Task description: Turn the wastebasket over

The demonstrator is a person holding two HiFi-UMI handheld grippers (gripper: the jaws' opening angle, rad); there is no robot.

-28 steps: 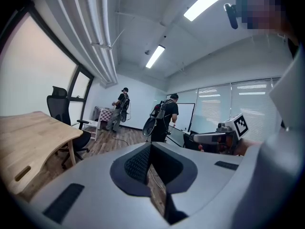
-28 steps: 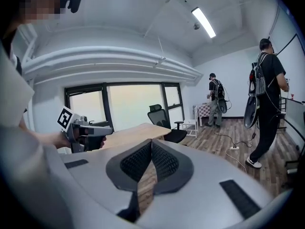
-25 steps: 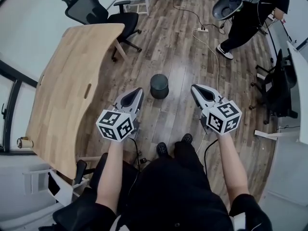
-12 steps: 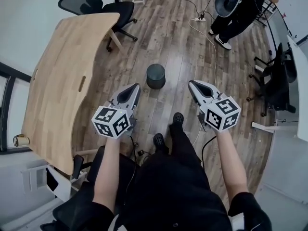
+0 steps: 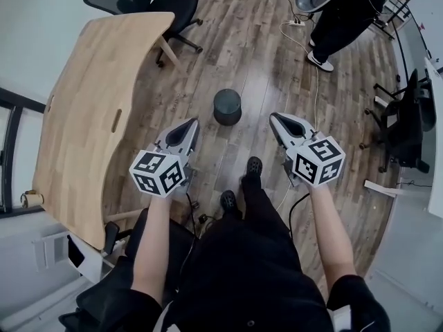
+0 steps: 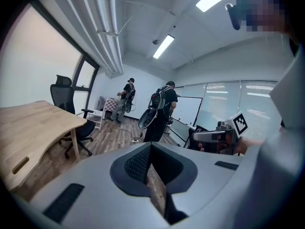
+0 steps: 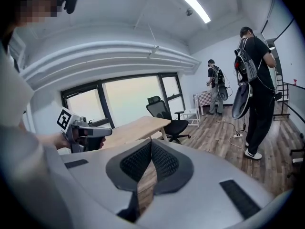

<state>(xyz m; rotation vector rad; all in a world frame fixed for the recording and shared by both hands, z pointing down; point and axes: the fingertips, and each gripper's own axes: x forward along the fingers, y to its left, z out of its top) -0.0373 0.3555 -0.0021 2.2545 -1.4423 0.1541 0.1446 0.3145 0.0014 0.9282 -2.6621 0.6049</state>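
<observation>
We are looking down on the wooden table (image 5: 90, 116), which is filling the left of the frame, and on the wastebasket (image 5: 227, 107), which is standing on the plank floor (image 5: 263, 61) above centre. We are holding the left gripper (image 5: 187, 125) and right gripper (image 5: 276, 120) below it at either side, both clear of it, jaws closed and empty.

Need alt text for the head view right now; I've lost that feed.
A dark round wastebasket stands untouched on the wood floor. The left tool and right tool are held out short of it, one on each side, both shut and empty. A wooden table fills the left.
</observation>
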